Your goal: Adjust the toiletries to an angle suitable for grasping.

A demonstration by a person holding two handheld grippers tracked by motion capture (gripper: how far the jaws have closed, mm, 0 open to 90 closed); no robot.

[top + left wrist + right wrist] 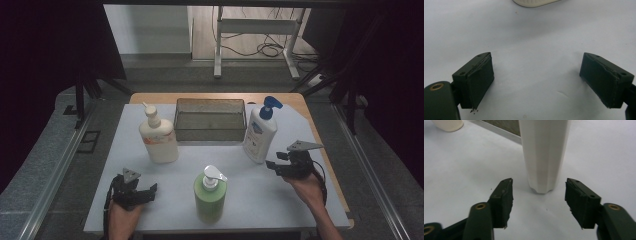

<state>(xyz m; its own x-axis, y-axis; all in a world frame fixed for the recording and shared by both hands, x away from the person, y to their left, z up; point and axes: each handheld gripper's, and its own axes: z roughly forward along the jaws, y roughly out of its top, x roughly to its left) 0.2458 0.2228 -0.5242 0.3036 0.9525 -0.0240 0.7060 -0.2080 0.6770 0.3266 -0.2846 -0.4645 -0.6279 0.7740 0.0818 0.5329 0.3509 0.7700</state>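
Note:
Three pump bottles stand on the white board [250, 185]: a cream one [159, 139] at back left, a white one with a blue pump [261, 131] at back right, a green one [210, 196] at the front centre. My right gripper [270, 164] hovers just right of the white bottle, pointing at its base. In the right gripper view that bottle [543, 155] rises just beyond my open right gripper [537, 195], apart from the pads. My left gripper [152, 189] rests at the front left, and in its own view the left gripper [536, 75] is open over bare board.
A grey mesh basket [210, 120] sits at the back centre between the cream and white bottles. The cream bottle's base [534, 2] shows at the top of the left gripper view. Grey floor and table legs lie beyond the wooden tabletop [305, 107].

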